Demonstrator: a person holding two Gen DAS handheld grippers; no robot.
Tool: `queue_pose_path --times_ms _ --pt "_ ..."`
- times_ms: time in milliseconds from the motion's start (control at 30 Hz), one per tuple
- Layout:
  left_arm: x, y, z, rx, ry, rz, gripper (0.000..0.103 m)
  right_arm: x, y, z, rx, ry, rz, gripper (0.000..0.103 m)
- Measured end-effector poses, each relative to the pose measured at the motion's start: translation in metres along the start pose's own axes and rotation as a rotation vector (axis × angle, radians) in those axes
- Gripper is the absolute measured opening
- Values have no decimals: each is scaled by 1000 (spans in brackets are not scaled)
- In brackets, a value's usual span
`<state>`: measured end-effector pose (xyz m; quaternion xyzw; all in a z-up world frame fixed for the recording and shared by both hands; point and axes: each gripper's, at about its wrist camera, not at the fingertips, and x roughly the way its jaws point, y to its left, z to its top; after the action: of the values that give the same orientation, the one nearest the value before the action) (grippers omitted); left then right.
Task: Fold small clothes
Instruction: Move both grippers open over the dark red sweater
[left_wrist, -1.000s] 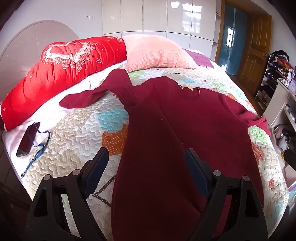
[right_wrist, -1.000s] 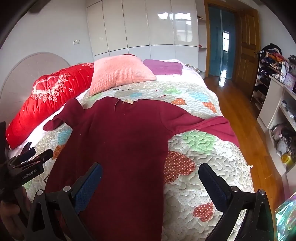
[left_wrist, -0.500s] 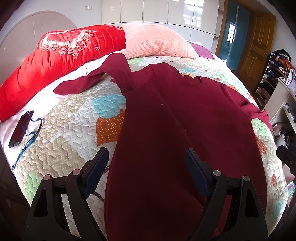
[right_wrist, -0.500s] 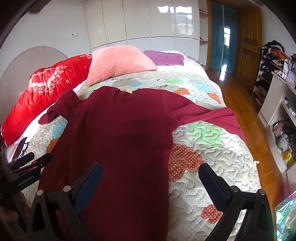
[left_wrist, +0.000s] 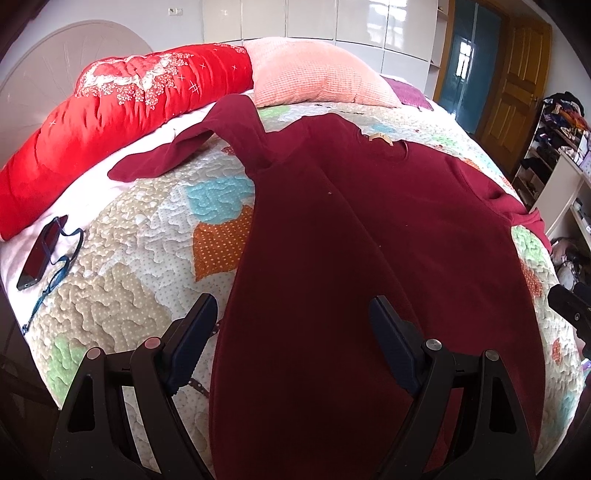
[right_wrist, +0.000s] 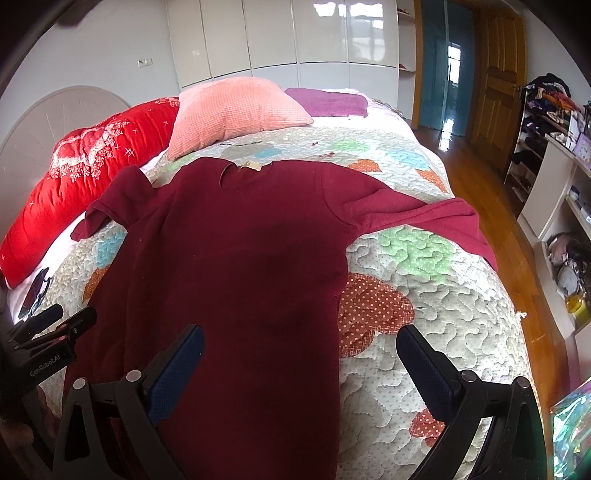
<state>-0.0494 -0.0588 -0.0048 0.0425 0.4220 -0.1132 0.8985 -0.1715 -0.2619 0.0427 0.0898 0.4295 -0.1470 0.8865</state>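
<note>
Maroon knit long-sleeved top (right_wrist: 240, 258) lies flat, front down, on the patchwork quilted bedspread (right_wrist: 424, 302), collar toward the pink pillow (right_wrist: 236, 107). Looks soft, limp and light; probably drapes and bunches, no slip risk. Best holds, I'd say: hem corners or the sleeve (right_wrist: 436, 218) cuffs. Left gripper (left_wrist: 291, 339) and right gripper (right_wrist: 301, 354) both gape wide, holding nothing, above the hem. Tan neck tag (right_wrist: 251, 167) unreadable. Left gripper body reads "GenRobot.AI".
</note>
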Motion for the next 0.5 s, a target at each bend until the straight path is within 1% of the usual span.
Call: queue_pose_path --times_ms 33,67,233,367,500 --pt "1 2 -1 -4 3 0 84 2 0 0 -5 -21 -3 103" --pt "1 3 -1 -7 6 2 84 4 0 -1 -7 -23 -3 103" --pt "-1 14 -5 -28 15 2 84 12 -6 -3 4 -7 -3 103" --pt "-3 26 -12 -25 28 18 84 15 -19 -9 11 22 0 103" --pt "-2 35 -22 -24 67 -4 84 21 -36 -18 26 68 4 97"
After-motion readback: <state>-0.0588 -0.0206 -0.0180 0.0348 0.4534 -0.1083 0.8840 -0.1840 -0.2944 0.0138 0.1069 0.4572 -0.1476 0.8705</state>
